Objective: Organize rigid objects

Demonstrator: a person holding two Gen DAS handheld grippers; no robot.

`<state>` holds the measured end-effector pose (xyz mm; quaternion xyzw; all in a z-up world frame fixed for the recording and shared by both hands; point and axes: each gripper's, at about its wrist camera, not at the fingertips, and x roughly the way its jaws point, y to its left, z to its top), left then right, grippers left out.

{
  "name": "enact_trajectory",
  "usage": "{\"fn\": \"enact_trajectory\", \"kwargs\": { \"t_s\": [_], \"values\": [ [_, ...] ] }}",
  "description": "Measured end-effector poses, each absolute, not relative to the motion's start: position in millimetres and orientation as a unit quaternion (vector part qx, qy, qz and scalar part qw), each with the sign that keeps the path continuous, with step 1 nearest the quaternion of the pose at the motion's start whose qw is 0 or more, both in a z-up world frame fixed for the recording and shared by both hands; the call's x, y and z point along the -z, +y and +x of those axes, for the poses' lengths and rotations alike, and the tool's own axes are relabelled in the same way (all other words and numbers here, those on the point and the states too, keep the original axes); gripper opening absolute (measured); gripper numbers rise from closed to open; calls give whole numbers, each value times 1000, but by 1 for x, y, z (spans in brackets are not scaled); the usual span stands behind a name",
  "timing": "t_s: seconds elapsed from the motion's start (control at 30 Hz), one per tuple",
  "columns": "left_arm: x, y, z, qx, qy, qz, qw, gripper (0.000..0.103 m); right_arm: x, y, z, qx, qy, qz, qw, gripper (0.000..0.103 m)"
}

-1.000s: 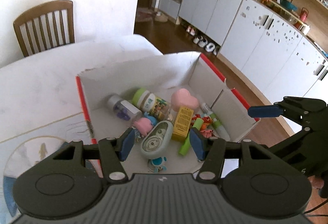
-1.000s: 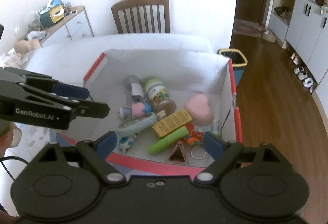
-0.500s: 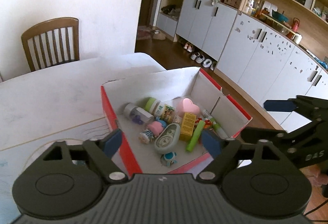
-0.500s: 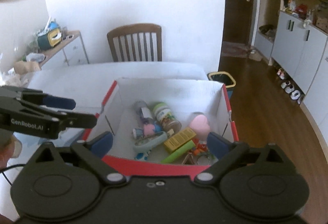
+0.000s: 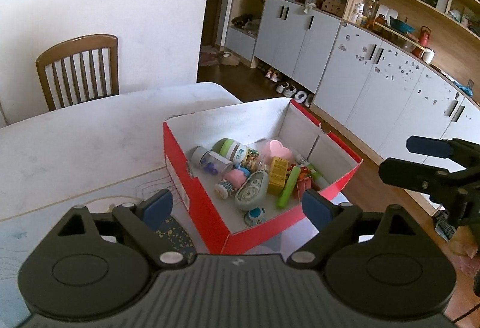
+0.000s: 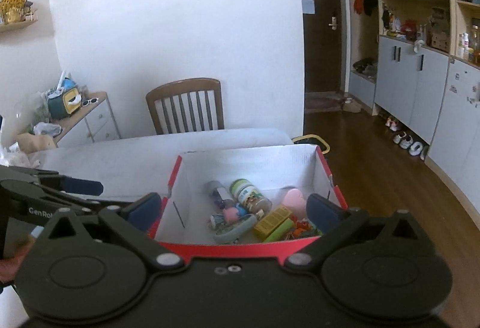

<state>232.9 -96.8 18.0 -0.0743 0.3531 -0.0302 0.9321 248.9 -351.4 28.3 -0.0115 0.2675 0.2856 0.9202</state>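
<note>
Wooden chair (image 5: 79,70) behind white worktop (image 5: 75,133). Left hand-held gripper (image 5: 237,206) released, jaws spread wide, nothing between, above near corner of red shoebox (image 5: 198,196) on worktop. Inside box, left to right: clear bottle (image 5: 210,161), green-lidded jar (image 5: 237,149), correction tape dispenser (image 5: 251,190), yellow carton (image 5: 277,175), pink heart (image 5: 276,149). Right hand-held gripper (image 6: 232,209) released, empty, over box's near wall.

"GenRo" on left gripper (image 6: 75,193)

Box (image 5: 198,196) top was open, reachable from above. Toys (image 5: 252,178) crowded its floor; box walls blocked side entry.
</note>
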Motion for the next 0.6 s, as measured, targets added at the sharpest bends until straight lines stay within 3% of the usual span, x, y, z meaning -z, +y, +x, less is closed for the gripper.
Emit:
{"fn": "enact_trajectory", "kwargs": {
  "t_s": [0.6],
  "values": [
    [-28, -92, 206, 55, 334, -41, 940, 94, -28, -337, 207, -263, 257, -2, 930, 103]
  ]
}}
